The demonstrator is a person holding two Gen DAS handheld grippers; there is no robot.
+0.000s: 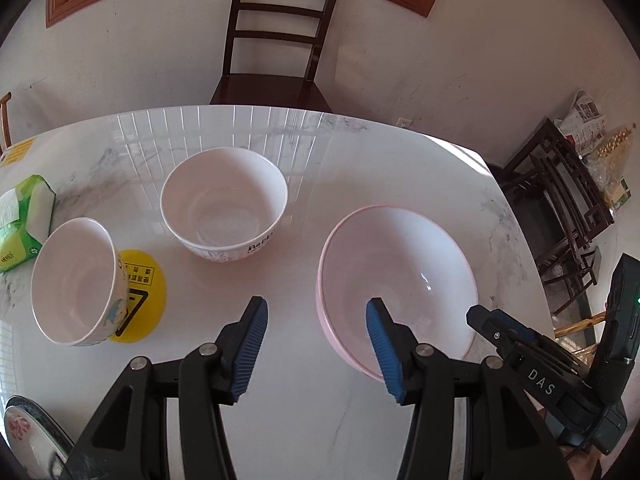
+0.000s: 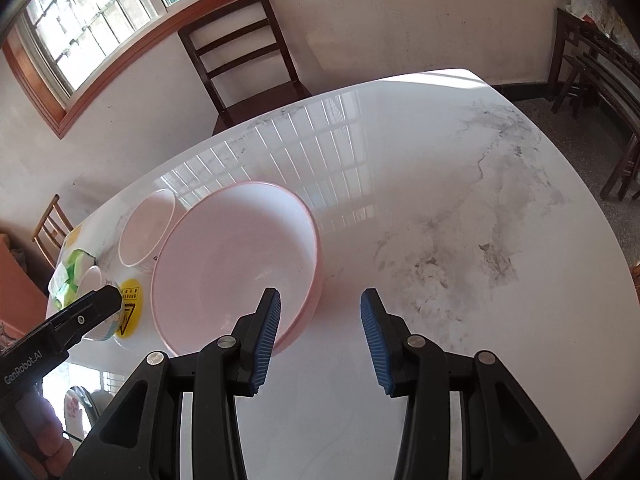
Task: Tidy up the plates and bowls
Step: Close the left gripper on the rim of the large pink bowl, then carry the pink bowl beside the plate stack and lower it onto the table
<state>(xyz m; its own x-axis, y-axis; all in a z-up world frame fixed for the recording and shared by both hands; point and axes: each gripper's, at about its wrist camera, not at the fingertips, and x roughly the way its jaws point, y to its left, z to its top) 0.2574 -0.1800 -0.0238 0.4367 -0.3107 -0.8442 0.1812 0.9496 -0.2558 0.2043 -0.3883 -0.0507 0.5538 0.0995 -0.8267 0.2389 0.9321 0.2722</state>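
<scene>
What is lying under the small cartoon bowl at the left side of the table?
A yellow round sticker lies under the small cartoon bowl, showing on its right side. The bowl covers the sticker's left part, so anything else beneath it cannot be seen.

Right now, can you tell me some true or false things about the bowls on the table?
1. Three bowls sit on the table. True: a pink bowl and two white bowls.
2. The pink bowl is the smallest. False: it is the biggest.
3. The left hand-held gripper is holding a bowl. False: it is open and holds nothing.
4. The right hand-held gripper is open. True.
5. A yellow sticker lies beside a white bowl. True.
</scene>
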